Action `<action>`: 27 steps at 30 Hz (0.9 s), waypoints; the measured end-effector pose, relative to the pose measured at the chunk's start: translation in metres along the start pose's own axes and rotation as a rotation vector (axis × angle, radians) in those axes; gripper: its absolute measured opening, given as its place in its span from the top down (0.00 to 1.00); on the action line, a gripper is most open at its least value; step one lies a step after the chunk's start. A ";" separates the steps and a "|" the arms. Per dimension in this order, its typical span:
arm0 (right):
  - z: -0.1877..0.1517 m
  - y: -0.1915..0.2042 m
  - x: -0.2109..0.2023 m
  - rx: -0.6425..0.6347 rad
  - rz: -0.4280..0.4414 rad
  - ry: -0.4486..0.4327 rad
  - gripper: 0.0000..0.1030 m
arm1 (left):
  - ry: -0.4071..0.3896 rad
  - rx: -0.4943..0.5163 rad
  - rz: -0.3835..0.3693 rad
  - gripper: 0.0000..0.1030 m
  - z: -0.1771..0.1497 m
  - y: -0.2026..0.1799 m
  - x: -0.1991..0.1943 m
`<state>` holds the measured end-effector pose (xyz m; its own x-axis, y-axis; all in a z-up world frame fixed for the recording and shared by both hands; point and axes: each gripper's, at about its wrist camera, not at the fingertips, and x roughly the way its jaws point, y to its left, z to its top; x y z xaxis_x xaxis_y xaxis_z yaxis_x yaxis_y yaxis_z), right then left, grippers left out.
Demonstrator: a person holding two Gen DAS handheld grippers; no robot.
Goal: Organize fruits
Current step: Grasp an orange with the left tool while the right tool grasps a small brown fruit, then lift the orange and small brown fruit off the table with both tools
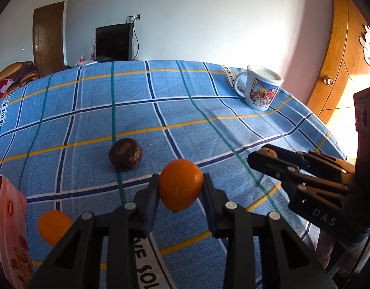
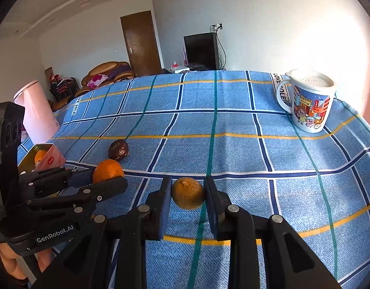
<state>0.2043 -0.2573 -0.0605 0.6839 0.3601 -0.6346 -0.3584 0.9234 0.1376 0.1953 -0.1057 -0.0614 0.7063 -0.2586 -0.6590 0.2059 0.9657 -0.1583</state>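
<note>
Orange (image 1: pixel 180 184) pinched in left claw (image 1: pixel 181 183) — lifted off tablecloth (image 1: pixel 209 125)

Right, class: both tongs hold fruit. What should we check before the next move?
1. Left tongs pinch orange on both sides: ok.
2. Right tongs pinch dull orange: ok.
3. Tin open: ok.
4. Room left in tin: cannot tell.
5. Dull orange lifted off cloth: cannot tell.
6. Dark fruit apart from both tongs: ok.
</note>
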 end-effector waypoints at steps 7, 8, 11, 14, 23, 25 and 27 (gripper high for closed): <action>-0.001 0.007 -0.012 -0.033 -0.006 -0.064 0.72 | -0.084 0.000 0.012 0.66 -0.004 0.000 -0.018; -0.001 0.007 -0.014 -0.036 -0.004 -0.072 0.72 | -0.096 0.003 0.018 0.65 -0.004 0.000 -0.021; -0.001 0.008 -0.018 -0.038 0.001 -0.096 0.72 | -0.129 0.018 0.034 0.65 -0.006 -0.003 -0.028; -0.002 0.007 -0.022 -0.039 0.005 -0.118 0.72 | -0.159 0.037 0.049 0.65 -0.008 -0.007 -0.034; -0.004 0.010 -0.032 -0.052 0.007 -0.171 0.72 | -0.230 0.068 0.085 0.65 -0.013 -0.013 -0.047; -0.005 0.011 -0.034 -0.054 0.008 -0.183 0.72 | -0.243 0.070 0.089 0.65 -0.014 -0.013 -0.050; -0.006 0.012 -0.037 -0.057 0.011 -0.194 0.72 | -0.253 0.072 0.095 0.65 -0.015 -0.013 -0.052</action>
<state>0.1714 -0.2602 -0.0400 0.7873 0.3940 -0.4744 -0.3983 0.9121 0.0965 0.1452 -0.1044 -0.0360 0.8695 -0.1734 -0.4625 0.1717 0.9841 -0.0462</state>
